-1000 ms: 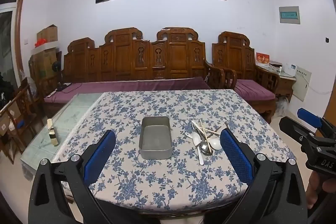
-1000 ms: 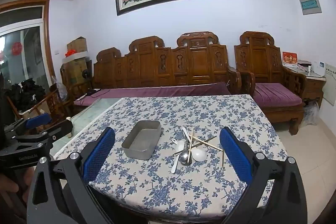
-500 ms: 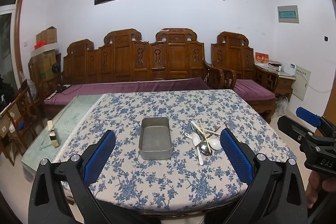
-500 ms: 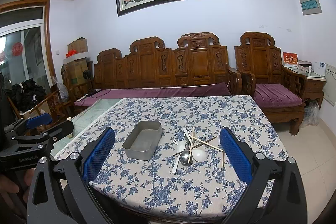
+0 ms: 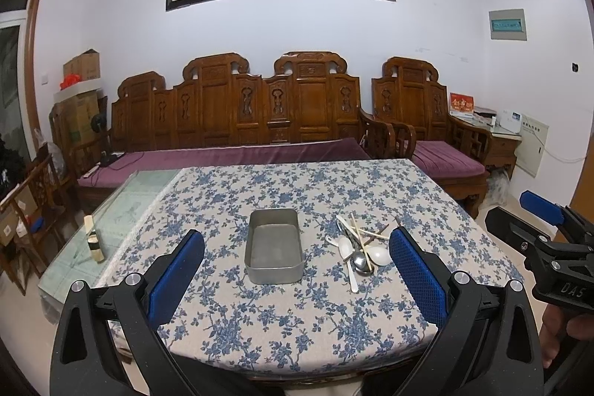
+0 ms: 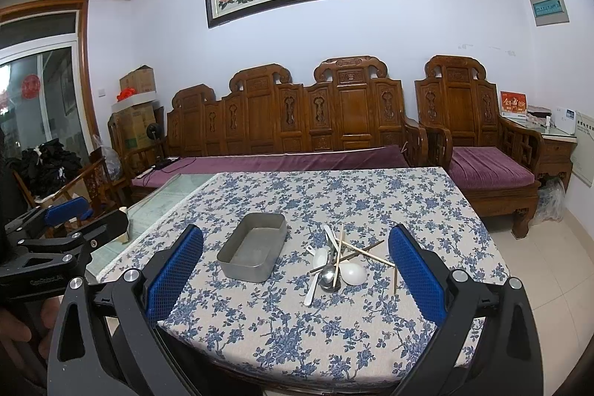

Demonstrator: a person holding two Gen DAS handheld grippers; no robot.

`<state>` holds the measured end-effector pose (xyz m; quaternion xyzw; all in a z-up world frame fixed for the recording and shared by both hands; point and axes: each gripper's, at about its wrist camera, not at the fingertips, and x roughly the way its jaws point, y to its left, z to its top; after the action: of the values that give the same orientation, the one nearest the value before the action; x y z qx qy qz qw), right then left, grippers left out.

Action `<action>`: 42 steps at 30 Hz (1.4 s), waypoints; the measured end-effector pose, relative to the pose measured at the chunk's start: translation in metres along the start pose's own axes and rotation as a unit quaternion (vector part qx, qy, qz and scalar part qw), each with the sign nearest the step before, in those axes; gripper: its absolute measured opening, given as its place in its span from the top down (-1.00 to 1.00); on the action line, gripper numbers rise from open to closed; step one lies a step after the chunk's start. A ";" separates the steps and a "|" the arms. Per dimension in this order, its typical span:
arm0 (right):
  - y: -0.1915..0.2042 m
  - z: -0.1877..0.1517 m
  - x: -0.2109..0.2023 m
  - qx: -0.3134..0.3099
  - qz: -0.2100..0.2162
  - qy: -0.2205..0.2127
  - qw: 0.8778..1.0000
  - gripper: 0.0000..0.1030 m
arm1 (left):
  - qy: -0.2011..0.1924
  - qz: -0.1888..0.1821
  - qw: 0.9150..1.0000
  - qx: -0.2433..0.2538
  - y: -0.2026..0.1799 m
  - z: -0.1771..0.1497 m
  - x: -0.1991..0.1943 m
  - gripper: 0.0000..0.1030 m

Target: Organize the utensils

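An empty grey metal tin (image 5: pixel 274 256) (image 6: pixel 253 251) stands on the blue-flowered tablecloth (image 5: pixel 297 318). To its right lies a heap of utensils (image 5: pixel 358 245) (image 6: pixel 339 257): white spoons, a metal spoon and wooden chopsticks, crossed over each other. My left gripper (image 5: pixel 297 270) is open and empty, held in front of the table's near edge, short of the tin. My right gripper (image 6: pixel 295 270) is open and empty, also short of the table. Each gripper shows in the other's view, the right (image 5: pixel 542 236) and the left (image 6: pixel 63 229).
The table's left part is bare glass (image 5: pixel 122 206) with a small bottle (image 5: pixel 92 240) on it. A carved wooden sofa (image 5: pixel 237 121) and armchair (image 5: pixel 434 132) stand behind the table. Boxes and chairs crowd the left wall.
Both views have shifted very slightly; the grippers stay open and nothing on the table has moved.
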<state>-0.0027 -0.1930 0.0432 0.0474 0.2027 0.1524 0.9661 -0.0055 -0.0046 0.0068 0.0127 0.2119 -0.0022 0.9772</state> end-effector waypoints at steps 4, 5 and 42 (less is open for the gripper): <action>-0.003 0.001 -0.002 0.000 0.002 -0.002 1.000 -0.95 | -0.001 0.000 1.000 0.002 0.000 0.001 -0.002 -0.88; -0.004 0.001 -0.003 0.000 0.002 -0.002 1.000 -0.95 | -0.001 0.000 1.000 0.003 -0.001 0.003 -0.003 -0.88; -0.003 0.001 -0.003 0.000 0.003 -0.003 1.000 -0.95 | -0.003 -0.001 1.000 0.009 -0.007 0.005 -0.006 -0.88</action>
<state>-0.0045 -0.1971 0.0446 0.0487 0.1997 0.1549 0.9663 -0.0089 -0.0117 0.0140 0.0211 0.2089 -0.0051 0.9777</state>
